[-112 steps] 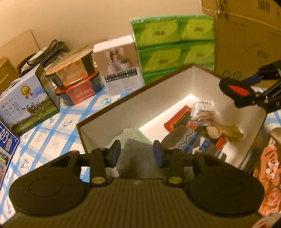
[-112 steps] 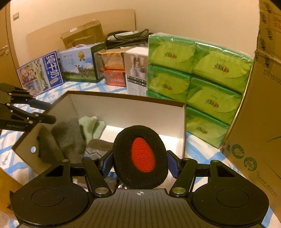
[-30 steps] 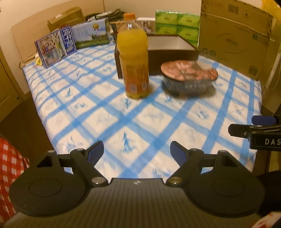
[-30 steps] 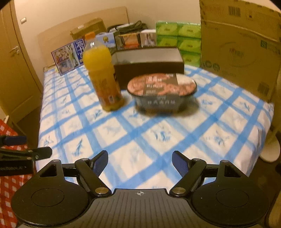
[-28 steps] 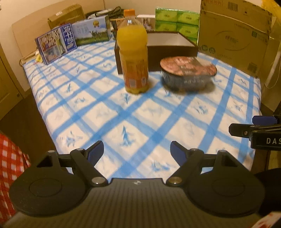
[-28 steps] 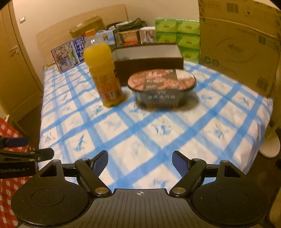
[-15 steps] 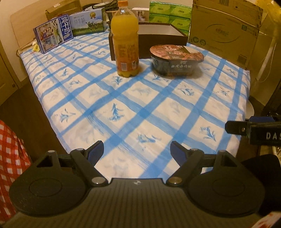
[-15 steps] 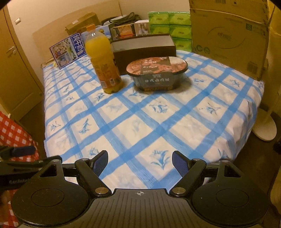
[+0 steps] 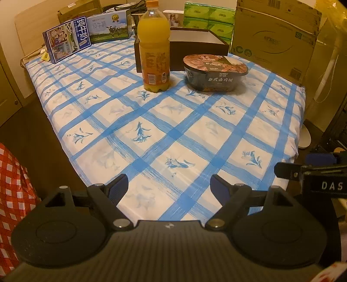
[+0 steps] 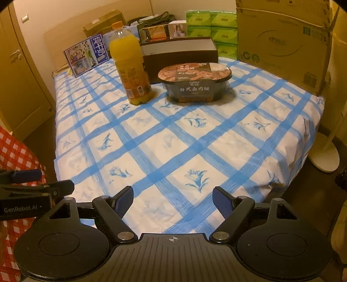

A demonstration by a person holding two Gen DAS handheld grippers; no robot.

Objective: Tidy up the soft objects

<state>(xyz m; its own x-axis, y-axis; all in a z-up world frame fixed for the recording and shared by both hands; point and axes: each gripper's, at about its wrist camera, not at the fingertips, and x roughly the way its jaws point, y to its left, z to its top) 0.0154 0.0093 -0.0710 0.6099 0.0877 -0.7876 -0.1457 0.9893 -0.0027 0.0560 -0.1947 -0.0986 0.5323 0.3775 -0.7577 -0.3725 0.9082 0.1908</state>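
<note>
The dark brown open box [image 9: 195,46] stands at the far side of the table; its inside and the soft objects are hidden from here. It also shows in the right wrist view [image 10: 180,54]. My left gripper [image 9: 169,188] is open and empty, held at the table's near edge. My right gripper [image 10: 172,200] is open and empty, also at the near edge. Each gripper shows at the side of the other's view.
An orange juice bottle [image 9: 154,46] and a noodle bowl [image 9: 214,72] stand in front of the box on the blue-checked tablecloth [image 9: 173,121]. Milk cartons [image 9: 67,42], green tissue packs [image 9: 209,18] and a large cardboard carton [image 9: 275,36] line the back. Red-checked cloth [image 9: 13,186] at left.
Both grippers have pulled back from the box to the table's near edge. The right gripper, earlier shut on a black and red pad, is now open and empty.
</note>
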